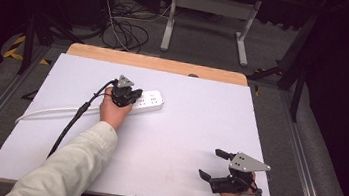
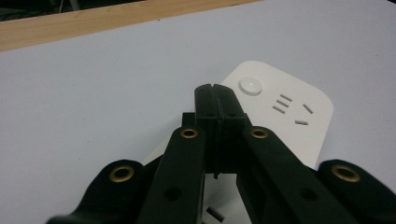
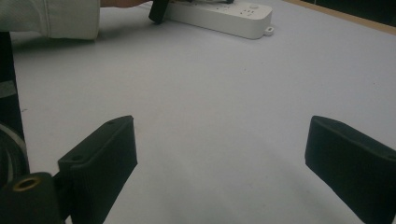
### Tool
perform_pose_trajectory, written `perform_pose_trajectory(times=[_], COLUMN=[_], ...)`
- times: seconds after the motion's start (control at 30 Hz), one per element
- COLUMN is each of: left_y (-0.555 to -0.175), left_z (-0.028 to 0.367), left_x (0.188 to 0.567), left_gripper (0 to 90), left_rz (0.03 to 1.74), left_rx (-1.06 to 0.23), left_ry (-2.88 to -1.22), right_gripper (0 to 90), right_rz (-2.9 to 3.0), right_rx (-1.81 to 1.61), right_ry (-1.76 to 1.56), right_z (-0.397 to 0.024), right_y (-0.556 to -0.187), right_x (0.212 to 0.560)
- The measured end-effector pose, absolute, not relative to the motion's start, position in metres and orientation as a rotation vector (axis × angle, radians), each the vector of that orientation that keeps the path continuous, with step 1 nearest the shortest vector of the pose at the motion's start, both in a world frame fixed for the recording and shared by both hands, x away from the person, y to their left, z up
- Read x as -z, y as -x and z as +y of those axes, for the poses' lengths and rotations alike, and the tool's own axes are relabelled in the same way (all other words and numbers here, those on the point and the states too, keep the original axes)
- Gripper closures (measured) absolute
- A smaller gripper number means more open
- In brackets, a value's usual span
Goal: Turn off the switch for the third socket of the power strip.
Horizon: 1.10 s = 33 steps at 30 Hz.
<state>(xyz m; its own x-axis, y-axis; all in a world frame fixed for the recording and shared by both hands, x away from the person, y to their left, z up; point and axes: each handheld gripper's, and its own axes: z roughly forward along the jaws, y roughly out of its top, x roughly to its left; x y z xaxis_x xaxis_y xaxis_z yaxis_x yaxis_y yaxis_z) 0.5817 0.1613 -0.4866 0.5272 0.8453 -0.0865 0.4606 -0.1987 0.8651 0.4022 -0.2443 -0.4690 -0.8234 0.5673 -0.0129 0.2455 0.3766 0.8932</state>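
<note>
A white power strip (image 1: 147,100) lies on the white board, its cord running off to the left. My left gripper (image 1: 132,96) rests over the strip's left part, jaws pressed together with nothing between them. In the left gripper view the closed jaw tips (image 2: 215,93) hover just above the power strip (image 2: 289,112), close to its round button (image 2: 250,86). My right gripper (image 1: 212,164) sits near the board's front right corner, its jaws wide apart and empty. The right gripper view has the power strip (image 3: 219,16) far off at the top and a bare board beneath my right gripper (image 3: 222,151).
The white board (image 1: 183,129) covers a wooden table whose far edge (image 1: 156,63) shows beyond it. The strip's white cord (image 1: 50,111) curves along the left side. A person's light sleeve (image 1: 73,166) reaches in from the bottom left. Cables and a desk frame lie on the floor behind.
</note>
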Motion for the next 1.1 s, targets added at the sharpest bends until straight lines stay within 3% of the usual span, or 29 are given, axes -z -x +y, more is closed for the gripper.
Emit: perform_pose_trajectory(times=[0.17,0.93,1.1], left_y=[-0.5834,-0.5822,-0.583], left_z=[0.1644,0.156,0.1555], left_x=[0.486,0.4818,0.4822], left_gripper=[90.0,90.0,90.0], left_rz=[1.119,1.093,1.098], left_rx=[-0.451,-0.542,-0.506], left_ry=[-1.807,-1.894,-1.886], right_gripper=[9.2,9.2,9.2], right_rz=[2.327,2.333,2.334], right_rx=[-1.424,-1.424,-1.427], right_ry=[-0.712,-0.708,-0.709], right_z=[-0.2439,-0.2434,-0.2436], right_y=[-0.4022,-0.4025,-0.4026], right_x=[0.4691,0.4696,0.4696])
